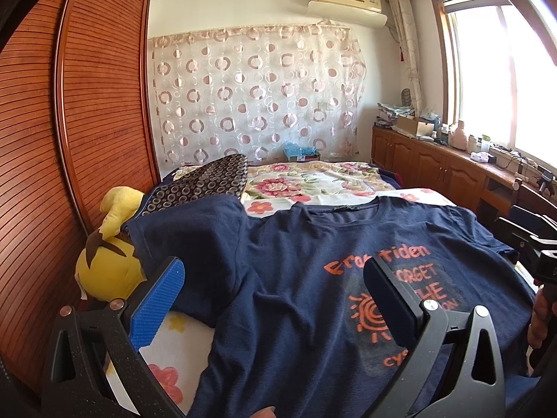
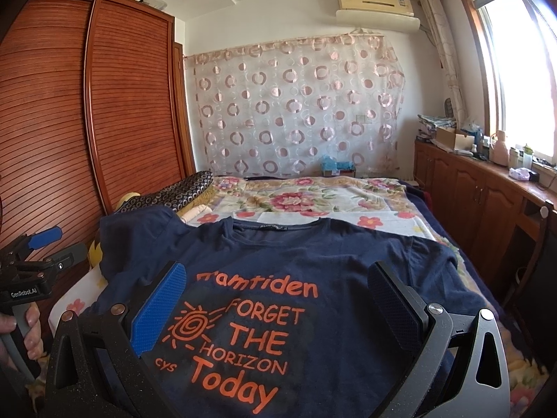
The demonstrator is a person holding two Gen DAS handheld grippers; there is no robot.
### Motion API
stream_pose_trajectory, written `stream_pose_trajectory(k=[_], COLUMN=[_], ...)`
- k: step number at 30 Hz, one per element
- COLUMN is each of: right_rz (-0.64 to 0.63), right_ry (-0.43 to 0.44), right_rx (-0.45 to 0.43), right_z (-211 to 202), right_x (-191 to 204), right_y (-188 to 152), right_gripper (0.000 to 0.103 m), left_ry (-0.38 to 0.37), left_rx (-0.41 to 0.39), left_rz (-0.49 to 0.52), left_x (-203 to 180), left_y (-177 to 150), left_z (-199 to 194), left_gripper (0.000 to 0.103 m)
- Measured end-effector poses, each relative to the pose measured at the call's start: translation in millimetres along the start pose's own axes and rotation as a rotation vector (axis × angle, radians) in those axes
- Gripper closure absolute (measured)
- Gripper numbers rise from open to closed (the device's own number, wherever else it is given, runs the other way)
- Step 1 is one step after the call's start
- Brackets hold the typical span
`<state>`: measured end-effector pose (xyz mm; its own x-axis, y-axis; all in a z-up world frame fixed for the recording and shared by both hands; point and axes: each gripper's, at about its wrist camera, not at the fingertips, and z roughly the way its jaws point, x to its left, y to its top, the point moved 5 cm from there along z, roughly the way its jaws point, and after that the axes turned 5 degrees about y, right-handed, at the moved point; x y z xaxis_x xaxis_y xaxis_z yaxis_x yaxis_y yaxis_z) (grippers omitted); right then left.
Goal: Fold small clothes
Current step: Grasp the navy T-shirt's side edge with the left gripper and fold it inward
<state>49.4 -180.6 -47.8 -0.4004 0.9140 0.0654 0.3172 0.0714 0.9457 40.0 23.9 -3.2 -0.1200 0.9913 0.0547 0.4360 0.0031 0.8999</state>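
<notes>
On floral bedspread [image 2: 313, 205], navy T-shirt [image 2: 313, 261] flat, hems unfolded

T-shirt [image 2: 313, 278] lies flat on bed [image 2: 348, 205], collar away, under and ahead of both grippers. Left gripper [image 1: 275, 296] over its left half, right gripper [image 2: 278, 299] over its centre. Plush toy [image 1: 111, 261] left of left gripper; pillow [image 1: 205, 181] beyond it; wardrobe [image 1: 87, 111] far left.

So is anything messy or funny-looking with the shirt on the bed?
Mostly it lies flat, print up. The odd bit is the shirt's left sleeve: it rides up over the yellow plush toy and patterned pillow instead of lying flat, so it is bunched. Both grippers are open above it.
</notes>
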Motion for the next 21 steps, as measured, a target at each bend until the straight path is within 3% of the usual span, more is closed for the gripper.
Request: stream_pose_trajectory(k=[16,21], right_rz=[-0.032,-0.04], right_ry=[0.052,0.069], right_rx=[0.107,0.139], right_z=[32.8,40.9], right_x=[-0.6,-4.1], right_y=[-3.1,-1.6], right_gripper=[0.0,0.0], left_ry=[0.003,-0.036], left_rx=[0.151,0.181], left_rz=[-0.018,-0.044], left_x=[60.5,84.7], left_y=[-45.1,-55.2], left_z=[56.8,66.5], left_gripper=[0.0,0.0])
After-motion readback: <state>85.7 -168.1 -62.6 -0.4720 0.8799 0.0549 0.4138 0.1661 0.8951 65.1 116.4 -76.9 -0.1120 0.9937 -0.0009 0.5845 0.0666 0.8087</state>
